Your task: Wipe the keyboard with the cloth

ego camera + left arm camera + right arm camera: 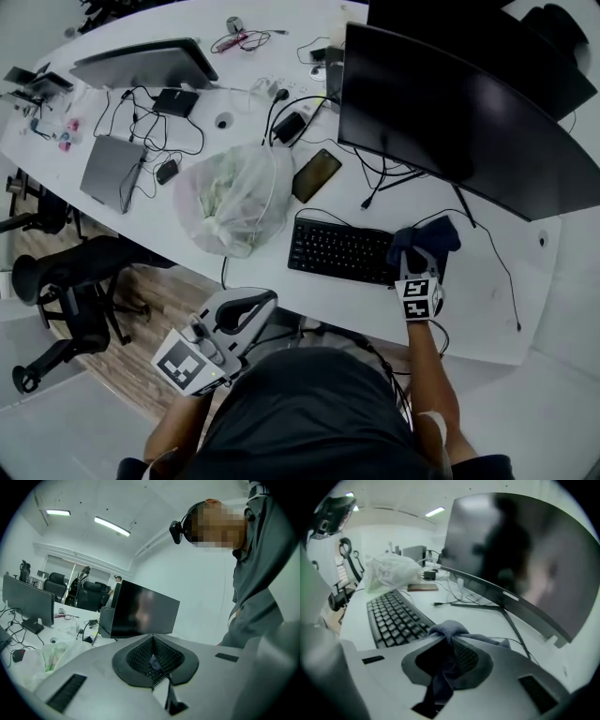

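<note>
While the right claw (418, 255) pinches the cloth (427, 234), the wipe stands at the right end of the keyboard (339, 249).
To do this step well, I judge the bunched cloth should be pressed lightly onto the keys and drawn in long, even strokes toward the left end, row by row, keeping the claw tips off the keycaps and clear of the cable (497, 267) lying on the desk (487, 309) beside it. The right claw's jaws are nearly together, clamped on a fold of the dark cloth, which bulges past the tips over the rightmost keys; whether it touches them I cannot tell. The left claw (246, 305) hangs off the desk near the person's body, jaws together, gripping nothing.
</note>
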### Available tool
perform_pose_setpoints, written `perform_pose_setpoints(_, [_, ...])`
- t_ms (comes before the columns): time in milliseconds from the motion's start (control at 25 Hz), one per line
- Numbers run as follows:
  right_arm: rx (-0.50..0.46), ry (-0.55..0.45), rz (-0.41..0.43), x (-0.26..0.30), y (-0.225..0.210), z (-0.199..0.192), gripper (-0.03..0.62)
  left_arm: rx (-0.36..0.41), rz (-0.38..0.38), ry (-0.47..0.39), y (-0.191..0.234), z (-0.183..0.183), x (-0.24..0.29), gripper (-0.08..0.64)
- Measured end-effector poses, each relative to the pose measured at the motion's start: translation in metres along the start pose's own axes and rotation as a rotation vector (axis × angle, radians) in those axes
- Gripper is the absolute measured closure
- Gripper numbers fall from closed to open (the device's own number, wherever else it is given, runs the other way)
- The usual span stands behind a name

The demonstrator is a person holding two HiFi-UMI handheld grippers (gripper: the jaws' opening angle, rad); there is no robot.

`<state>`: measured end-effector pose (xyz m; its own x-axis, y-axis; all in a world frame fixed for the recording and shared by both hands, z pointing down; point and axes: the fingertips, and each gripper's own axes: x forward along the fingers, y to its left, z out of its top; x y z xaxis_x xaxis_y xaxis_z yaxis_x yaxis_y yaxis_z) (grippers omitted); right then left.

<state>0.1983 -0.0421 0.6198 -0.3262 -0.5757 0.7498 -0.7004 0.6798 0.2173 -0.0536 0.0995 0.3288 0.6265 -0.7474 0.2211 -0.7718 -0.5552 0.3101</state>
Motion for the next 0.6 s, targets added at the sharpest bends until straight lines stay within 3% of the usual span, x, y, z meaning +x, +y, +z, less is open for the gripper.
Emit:
perform_pose_setpoints(80, [-0.057,-0.062,0.159,0.011,0.054,0.022,0.552,0.004,-0.015,0.003,0.0,0.002,0.001,0.557])
perform_pose_setpoints(160, [-0.063,-0.061,0.232,0.015,0.076,0.024,0.552,0.016,-0.031,0.011,-0.001,0.005,0.002,0.556])
perform_pose_setpoints(240, [-0.02,0.016,0.168,0.01,0.051,0.002,0.552,0.021,-0.041,0.013,0.0,0.008,0.001,0.556])
perform_pose_setpoints(360, [0.007,0.161,-0.015,-0.014,-0.011,-0.04,0.552,0.015,-0.043,0.012,0.004,0.009,-0.001,0.557])
perform_pose_setpoints(440, [0.016,0.156,-0.069,-0.022,-0.021,-0.039,0.552,0.009,-0.045,0.014,0.006,0.007,0.0,0.556])
perform_pose_setpoints(520, [0.008,0.072,0.007,-0.017,0.016,-0.016,0.552,0.003,-0.054,0.021,0.005,0.004,0.003,0.557])
perform_pose_setpoints(600, [-0.07,0.015,0.162,-0.008,0.074,0.005,0.552,0.004,-0.068,0.031,0.002,0.003,0.007,0.557])
